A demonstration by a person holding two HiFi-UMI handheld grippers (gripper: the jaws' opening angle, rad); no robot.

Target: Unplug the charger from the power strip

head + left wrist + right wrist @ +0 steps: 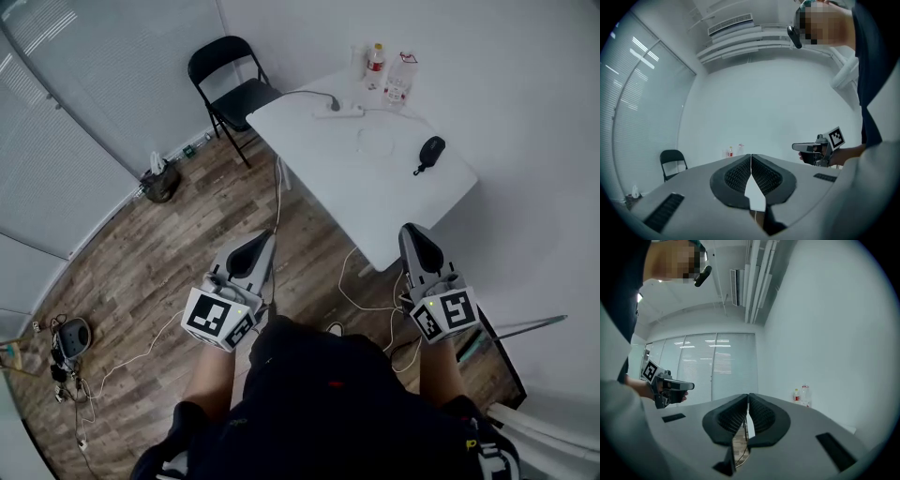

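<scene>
While the person holds both grey two-jaw tools above the wood-look floor [178, 234], the left gripper [751, 158] and the right gripper [748, 398] each keep their black ribbed jaws pressed together, with nothing between them. Well apart from both, toward twelve o'clock in the head view, the white power strip [342, 112] lies on the white rectangular table [375, 197]. The dark charger [335, 104] sits on the strip's eleven o'clock end. How deeply it is seated is too small to tell.

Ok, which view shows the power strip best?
The head view: the power strip lies whole on the white table, a dark plug at one end. Neither gripper view shows it; only the bottles near it appear.
</scene>
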